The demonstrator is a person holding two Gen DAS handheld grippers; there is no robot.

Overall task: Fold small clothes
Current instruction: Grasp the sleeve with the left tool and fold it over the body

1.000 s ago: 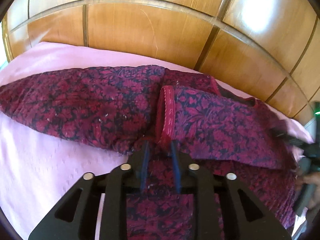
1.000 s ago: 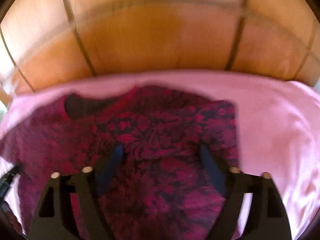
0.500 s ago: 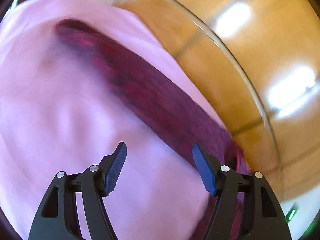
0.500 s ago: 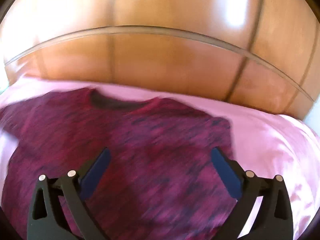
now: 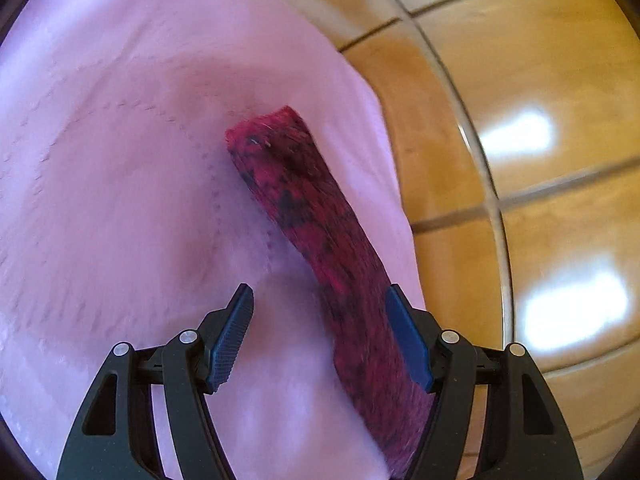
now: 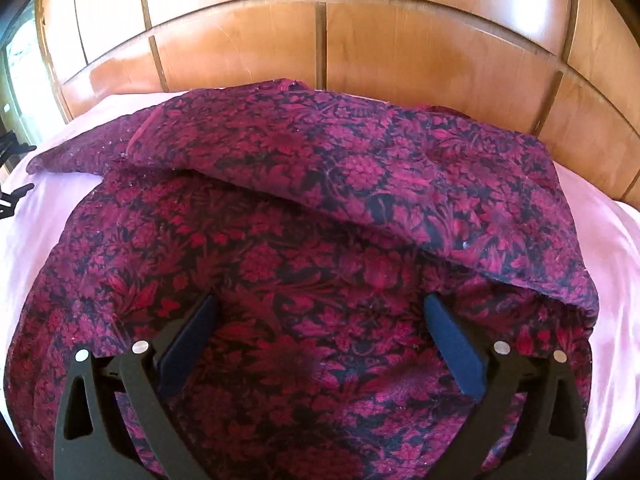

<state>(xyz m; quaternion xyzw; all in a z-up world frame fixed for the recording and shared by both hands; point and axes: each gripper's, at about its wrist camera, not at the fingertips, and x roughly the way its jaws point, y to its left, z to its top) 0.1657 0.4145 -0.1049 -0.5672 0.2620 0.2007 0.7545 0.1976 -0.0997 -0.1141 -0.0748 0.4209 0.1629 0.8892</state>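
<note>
Pink sheet (image 5: 120,200) covers the work surface and fills the left and centre of the left wrist view. The left gripper (image 5: 320,336) hangs over this sheet with its jaws spread wide and nothing between them. Its left blue pad (image 5: 232,340) sits above bare sheet. One sleeve (image 5: 312,216) of the garment, magenta with dark mottling, lies flat on the sheet and runs from its cuff end near the centre of the view down to the lower right. The lower run of the sleeve passes just beside the right blue pad (image 5: 408,344); whether they touch cannot be told. Motion blur softens the print on the sleeve. To the right of the sheet edge stands a wooden panel wall (image 5: 540,160) with grooved joints and bright reflections.

In the right wrist view, a strip of the sheet shows at the far left edge, and part of a black device (image 6: 12,196) appears there; what it is cannot be told. The garment (image 6: 280,280), crimson floral print on a dark ground, spreads across most of the frame on the sheet. Its right sleeve is folded across the upper body as a broad band (image 6: 380,172), slanting from upper left to lower right. The right gripper (image 6: 320,344) is positioned over the lower body of the garment, jaws wide apart and holding nothing; contact with the fabric cannot be told. The panel wall fills the top, and more sheet shows at the far right.
</note>
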